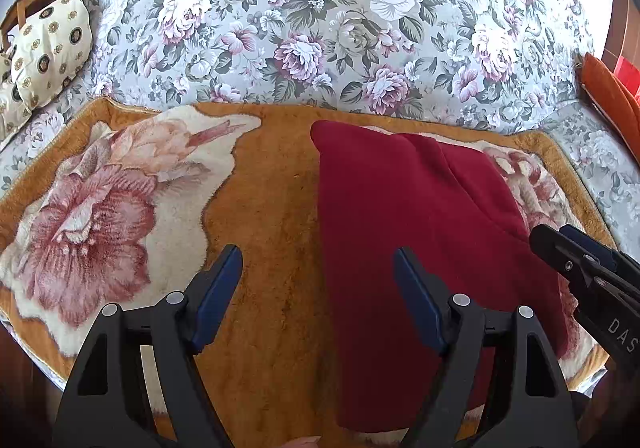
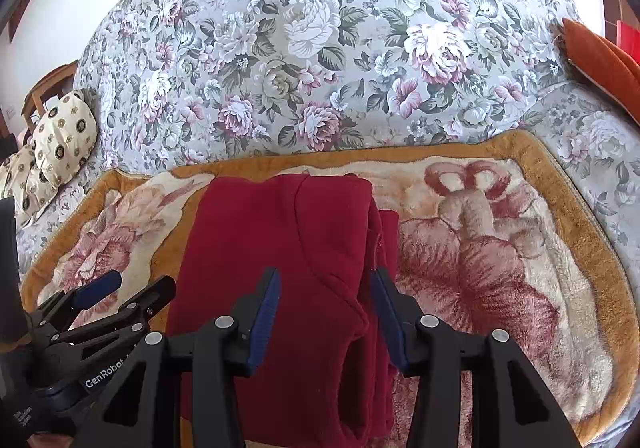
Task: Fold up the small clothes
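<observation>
A dark red garment [image 1: 420,232] lies folded into a long strip on an orange plush blanket [image 1: 272,216] with pink flowers. It also shows in the right wrist view [image 2: 280,268], with a hood layer on top. My left gripper [image 1: 318,268] is open and empty, above the garment's left edge. My right gripper [image 2: 324,292] is open, its fingers straddling the garment's right fold, holding nothing. The right gripper also shows in the left wrist view [image 1: 560,244], and the left gripper in the right wrist view [image 2: 128,288].
The blanket [image 2: 520,268] lies on a sofa with a grey floral cover [image 1: 320,28]. Cream patterned cushions [image 1: 48,44] sit at the left, an orange cushion [image 1: 612,96] at the right. A wooden chair [image 2: 44,88] stands beyond the left end.
</observation>
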{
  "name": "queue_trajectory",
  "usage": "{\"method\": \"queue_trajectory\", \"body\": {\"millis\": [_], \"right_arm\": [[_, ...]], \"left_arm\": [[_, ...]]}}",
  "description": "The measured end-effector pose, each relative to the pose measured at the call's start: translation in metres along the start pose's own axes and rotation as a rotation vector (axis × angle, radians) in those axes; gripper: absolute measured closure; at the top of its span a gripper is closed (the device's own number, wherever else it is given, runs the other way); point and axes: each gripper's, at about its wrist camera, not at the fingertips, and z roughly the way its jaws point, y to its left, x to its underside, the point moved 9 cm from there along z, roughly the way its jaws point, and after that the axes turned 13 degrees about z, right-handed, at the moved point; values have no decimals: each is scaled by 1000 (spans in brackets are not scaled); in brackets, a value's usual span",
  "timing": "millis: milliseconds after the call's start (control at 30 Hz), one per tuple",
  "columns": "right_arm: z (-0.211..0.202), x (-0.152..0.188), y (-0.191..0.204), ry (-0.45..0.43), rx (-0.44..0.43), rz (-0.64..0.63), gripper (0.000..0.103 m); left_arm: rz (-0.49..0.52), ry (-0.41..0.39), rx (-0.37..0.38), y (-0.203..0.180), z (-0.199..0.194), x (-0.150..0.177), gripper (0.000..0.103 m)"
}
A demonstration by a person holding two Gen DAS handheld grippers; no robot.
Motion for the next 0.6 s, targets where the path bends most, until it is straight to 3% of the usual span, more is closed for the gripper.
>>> {"method": "queue_trajectory", "body": {"millis": [600], "right_arm": [[3, 5, -3, 18, 5, -5, 57]], "left_arm": [[3, 2, -5, 0, 1, 2, 25]]}}
